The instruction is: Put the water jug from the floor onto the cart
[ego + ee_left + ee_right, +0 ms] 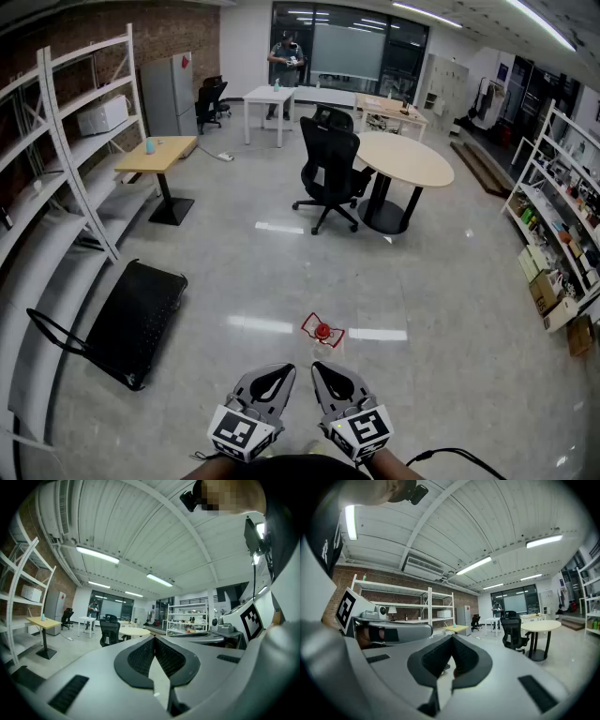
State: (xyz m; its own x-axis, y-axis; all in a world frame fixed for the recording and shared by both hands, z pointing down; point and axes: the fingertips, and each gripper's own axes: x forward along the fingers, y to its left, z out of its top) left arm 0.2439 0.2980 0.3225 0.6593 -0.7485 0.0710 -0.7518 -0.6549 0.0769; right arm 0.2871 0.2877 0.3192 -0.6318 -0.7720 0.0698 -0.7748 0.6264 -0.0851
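left gripper (271, 376) and right gripper (334, 377) pressed together, empty; water jug (322, 330) on open floor ahead, cart (141, 319) beside shelving (73, 178)

The right gripper (452, 638) points level, its jaws closed tip to tip with nothing between them. Beyond them a black office chair (513, 632) stands on the pale floor (572, 667). Just right of the chair is a round table (541, 626) on a dark pedestal. Left of the chair and farther back are a person (497, 608), a small yellow table (456, 628) and a grey fridge (464, 615). Far left of the chair, white shelving (417, 603) lines a brick wall (384, 579).
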